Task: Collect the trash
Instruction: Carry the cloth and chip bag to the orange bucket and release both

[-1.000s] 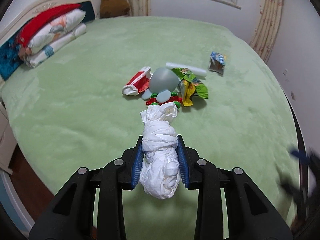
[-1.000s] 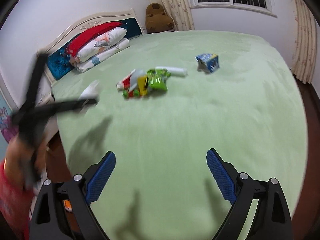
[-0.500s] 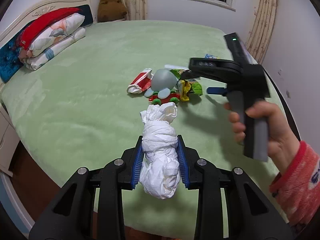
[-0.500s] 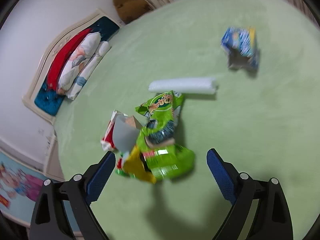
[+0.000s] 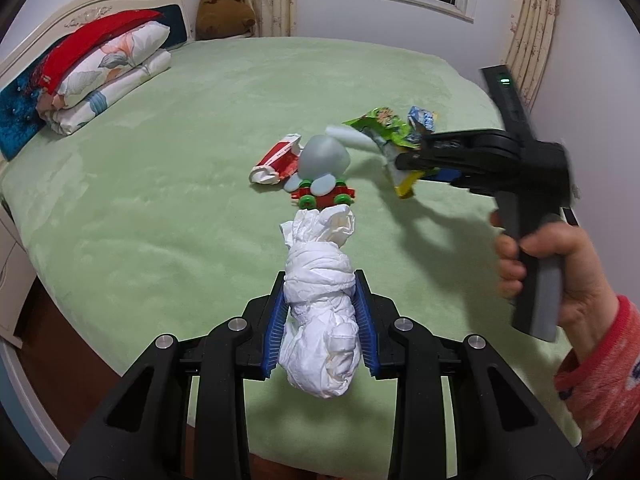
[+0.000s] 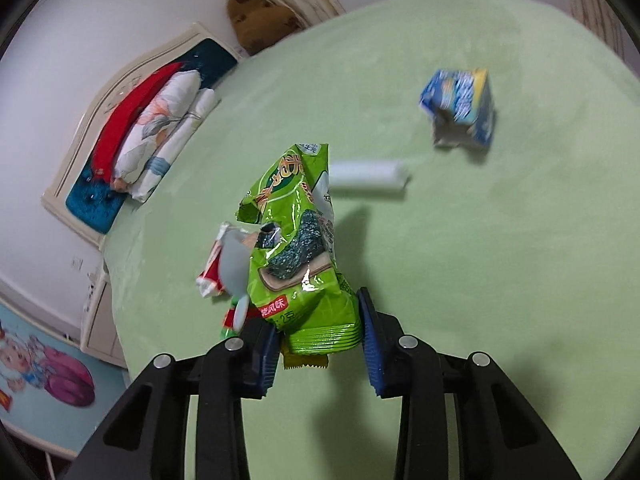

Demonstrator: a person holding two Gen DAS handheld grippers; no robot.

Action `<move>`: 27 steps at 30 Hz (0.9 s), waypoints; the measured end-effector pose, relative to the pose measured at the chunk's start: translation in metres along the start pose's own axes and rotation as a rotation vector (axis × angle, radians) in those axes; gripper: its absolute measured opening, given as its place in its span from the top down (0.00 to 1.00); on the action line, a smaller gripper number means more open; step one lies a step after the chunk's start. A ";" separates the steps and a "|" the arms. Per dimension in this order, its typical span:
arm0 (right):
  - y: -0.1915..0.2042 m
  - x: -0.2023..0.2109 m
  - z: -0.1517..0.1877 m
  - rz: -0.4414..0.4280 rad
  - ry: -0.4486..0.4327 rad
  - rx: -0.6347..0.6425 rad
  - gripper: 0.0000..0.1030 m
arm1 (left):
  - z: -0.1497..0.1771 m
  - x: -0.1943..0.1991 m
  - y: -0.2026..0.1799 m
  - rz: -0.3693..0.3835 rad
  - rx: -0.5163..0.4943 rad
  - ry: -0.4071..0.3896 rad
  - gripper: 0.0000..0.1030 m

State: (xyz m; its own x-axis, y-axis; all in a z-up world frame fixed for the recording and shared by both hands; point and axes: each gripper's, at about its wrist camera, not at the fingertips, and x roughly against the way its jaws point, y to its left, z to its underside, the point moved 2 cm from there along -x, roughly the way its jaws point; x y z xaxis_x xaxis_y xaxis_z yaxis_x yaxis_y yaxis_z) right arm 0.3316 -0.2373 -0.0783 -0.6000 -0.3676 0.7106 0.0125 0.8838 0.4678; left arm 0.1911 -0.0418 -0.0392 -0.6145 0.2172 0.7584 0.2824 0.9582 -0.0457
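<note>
Left claw (image 5: pixel 320 320) pinched a white tissue wad (image 5: pixel 320 316) at lower centre of the frame, above the green bed (image 5: pixel 180 168). Right claw (image 6: pixel 320 336) pinched the bottom edge of a green snack wrapper (image 6: pixel 296 248), lifted at frame centre. A blue wrapper (image 6: pixel 460 104) and a white roll (image 6: pixel 368 176) lay on the bed in the upper right, and a red wrapper (image 5: pixel 278 158) sat beside a toy car (image 5: pixel 324 196).
</note>
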 end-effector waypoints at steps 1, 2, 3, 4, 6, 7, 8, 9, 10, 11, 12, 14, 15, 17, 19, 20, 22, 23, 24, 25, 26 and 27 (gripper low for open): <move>0.002 0.015 0.006 0.004 -0.010 0.031 0.66 | 0.001 0.002 -0.001 0.005 -0.003 -0.003 0.70; 0.002 0.023 0.010 0.007 -0.015 0.047 0.66 | 0.002 0.006 -0.004 0.009 -0.008 -0.006 0.70; 0.003 0.035 0.016 0.007 -0.022 0.067 0.66 | 0.002 0.010 -0.007 0.012 -0.012 -0.011 0.70; 0.004 0.052 0.025 0.003 -0.031 0.086 0.66 | 0.004 0.016 -0.010 0.020 -0.015 -0.018 0.70; 0.004 0.076 0.038 -0.005 -0.047 0.111 0.66 | 0.007 0.027 -0.015 0.035 -0.019 -0.029 0.70; 0.005 0.094 0.048 -0.007 -0.061 0.131 0.66 | 0.011 0.035 -0.019 0.042 -0.024 -0.040 0.70; 0.006 0.106 0.056 -0.017 -0.070 0.144 0.66 | 0.014 0.041 -0.022 0.047 -0.029 -0.047 0.70; 0.007 0.120 0.065 -0.029 -0.079 0.155 0.66 | 0.017 0.048 -0.025 0.056 -0.034 -0.052 0.70; 0.008 0.135 0.076 -0.033 -0.089 0.169 0.66 | 0.023 0.057 -0.030 0.067 -0.041 -0.057 0.70; 0.008 0.146 0.085 -0.035 -0.095 0.180 0.66 | 0.029 0.065 -0.035 0.077 -0.054 -0.062 0.70; 0.011 0.156 0.095 -0.036 -0.099 0.194 0.66 | 0.034 0.070 -0.038 0.080 -0.066 -0.064 0.70; 0.014 0.183 0.125 -0.040 -0.108 0.232 0.66 | 0.050 0.083 -0.049 0.087 -0.100 -0.069 0.70; 0.014 0.191 0.138 -0.042 -0.104 0.243 0.66 | 0.057 0.088 -0.053 0.094 -0.112 -0.068 0.70; 0.012 0.208 0.166 -0.040 -0.096 0.261 0.66 | 0.074 0.099 -0.062 0.107 -0.149 -0.059 0.70; 0.012 0.223 0.199 -0.019 -0.076 0.294 0.66 | 0.095 0.106 -0.071 0.095 -0.199 -0.048 0.70; 0.012 0.226 0.208 -0.007 -0.067 0.303 0.66 | 0.105 0.108 -0.074 0.094 -0.217 -0.037 0.70; 0.010 0.235 0.242 0.004 -0.028 0.322 0.66 | 0.129 0.108 -0.079 0.099 -0.246 0.004 0.69; 0.009 0.237 0.256 0.010 -0.008 0.329 0.66 | 0.139 0.107 -0.081 0.101 -0.262 0.023 0.70; 0.008 0.238 0.268 0.011 0.014 0.336 0.66 | 0.150 0.105 -0.083 0.097 -0.276 0.042 0.69; 0.008 0.239 0.279 0.008 0.034 0.341 0.66 | 0.164 0.102 -0.085 0.092 -0.291 0.066 0.70; 0.009 0.238 0.293 0.005 0.065 0.346 0.66 | 0.175 0.099 -0.087 0.096 -0.301 0.090 0.70; 0.010 0.236 0.307 0.001 0.100 0.351 0.66 | 0.187 0.096 -0.089 0.099 -0.306 0.115 0.70</move>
State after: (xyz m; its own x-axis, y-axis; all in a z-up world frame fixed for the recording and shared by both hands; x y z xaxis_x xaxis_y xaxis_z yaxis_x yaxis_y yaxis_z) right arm -0.0554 -0.2264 -0.0678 -0.5187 -0.3776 0.7670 -0.2727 0.9234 0.2701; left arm -0.0302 -0.0712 -0.0837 -0.4906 0.2674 0.8293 0.5556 0.8292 0.0613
